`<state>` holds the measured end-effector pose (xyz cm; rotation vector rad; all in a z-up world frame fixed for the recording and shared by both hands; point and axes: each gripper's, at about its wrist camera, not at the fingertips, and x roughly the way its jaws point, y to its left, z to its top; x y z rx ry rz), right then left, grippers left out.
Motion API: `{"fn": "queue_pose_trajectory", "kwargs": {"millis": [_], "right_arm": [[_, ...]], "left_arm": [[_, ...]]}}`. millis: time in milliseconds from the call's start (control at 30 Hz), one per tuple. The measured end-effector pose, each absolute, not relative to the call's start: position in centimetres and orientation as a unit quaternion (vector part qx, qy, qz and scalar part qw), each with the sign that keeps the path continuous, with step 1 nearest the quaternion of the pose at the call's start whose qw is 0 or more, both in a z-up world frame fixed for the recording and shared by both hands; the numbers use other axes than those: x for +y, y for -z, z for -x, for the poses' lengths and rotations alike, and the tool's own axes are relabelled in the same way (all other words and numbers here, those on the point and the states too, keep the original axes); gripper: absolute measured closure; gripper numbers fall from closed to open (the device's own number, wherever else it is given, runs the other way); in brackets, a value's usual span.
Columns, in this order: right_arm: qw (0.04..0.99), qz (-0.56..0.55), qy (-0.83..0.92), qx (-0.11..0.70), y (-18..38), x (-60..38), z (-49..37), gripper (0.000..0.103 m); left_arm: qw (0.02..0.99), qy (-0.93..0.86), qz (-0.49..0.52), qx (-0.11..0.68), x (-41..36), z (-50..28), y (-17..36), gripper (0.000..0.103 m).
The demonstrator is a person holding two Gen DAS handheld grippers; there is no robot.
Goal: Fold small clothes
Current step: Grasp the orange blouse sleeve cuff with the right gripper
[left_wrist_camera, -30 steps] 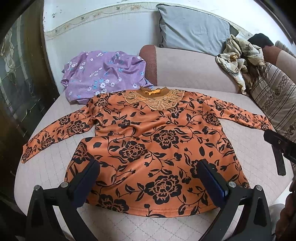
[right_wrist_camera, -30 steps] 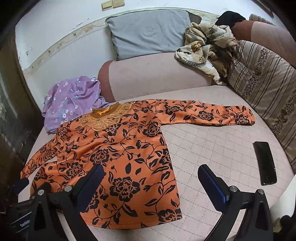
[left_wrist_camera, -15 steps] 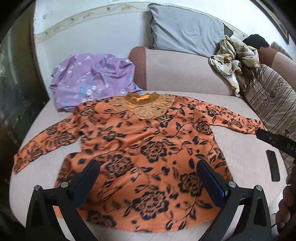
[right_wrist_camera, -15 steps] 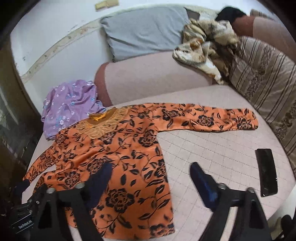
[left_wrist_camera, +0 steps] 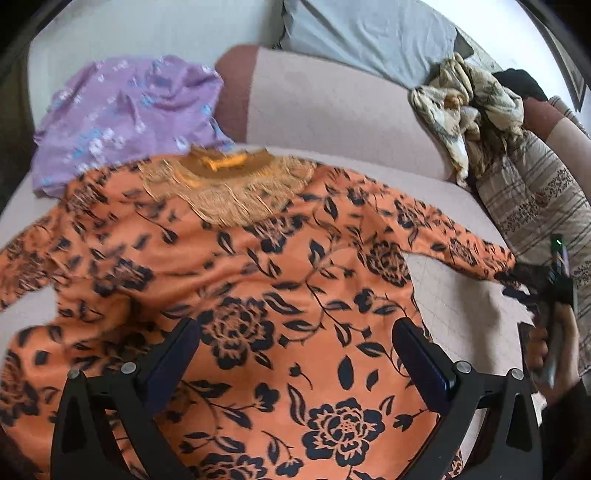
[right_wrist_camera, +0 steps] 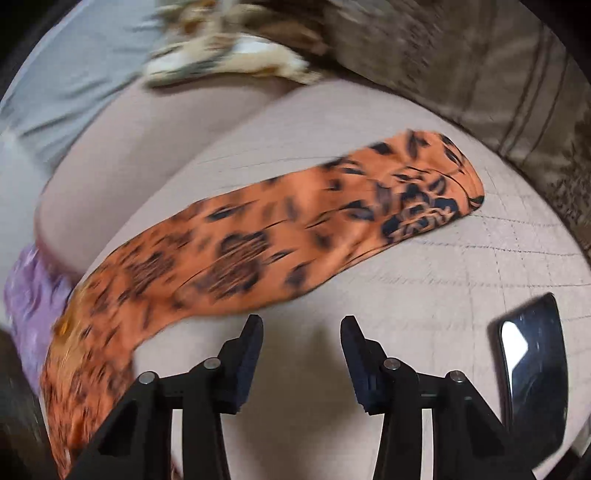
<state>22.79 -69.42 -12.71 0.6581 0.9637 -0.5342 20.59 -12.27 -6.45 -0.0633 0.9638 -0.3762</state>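
An orange top with black flowers (left_wrist_camera: 280, 280) lies flat on the quilted sofa seat (left_wrist_camera: 461, 295), its gold lace collar (left_wrist_camera: 229, 188) at the far side. My left gripper (left_wrist_camera: 295, 343) is open and empty, low over the top's body. The top's right sleeve (right_wrist_camera: 295, 236) runs across the right wrist view, its cuff (right_wrist_camera: 443, 184) at the right. My right gripper (right_wrist_camera: 301, 332) is open, narrower than before, empty, just in front of the sleeve. The right gripper also shows at the left wrist view's right edge (left_wrist_camera: 550, 291).
A purple floral garment (left_wrist_camera: 122, 110) lies at the back left. A grey pillow (left_wrist_camera: 369, 33) and a crumpled patterned cloth (left_wrist_camera: 469, 107) sit on the sofa back. A striped cushion (left_wrist_camera: 535, 199) is at the right. A black phone (right_wrist_camera: 532, 362) lies on the seat right of my right gripper.
Both grippers have moved forward and down. The left one is now close over the top's body. The right one has swung to the right sleeve and its jaws have narrowed.
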Motion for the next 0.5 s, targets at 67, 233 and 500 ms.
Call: {"fn": "queue_pose_trajectory", "kwargs": {"millis": [67,233,500], "right_arm": [[0.791,-0.315,0.273,0.448,13.6,-71.4,-23.5,0.056],[0.759,-0.375,0.309,0.432,16.2,-75.9,-23.7,0.046],[0.791,-0.249,0.356,0.431,15.2,-74.1,-26.7,0.069]], "left_arm": [[0.864,0.185,0.032,0.467,-12.6,-20.8,6.9,0.0],[0.861,0.194,0.029,0.47,-13.2,-20.7,7.6,0.0],[0.855,0.185,0.034,0.484,-12.7,-21.1,8.5,0.0]]}}
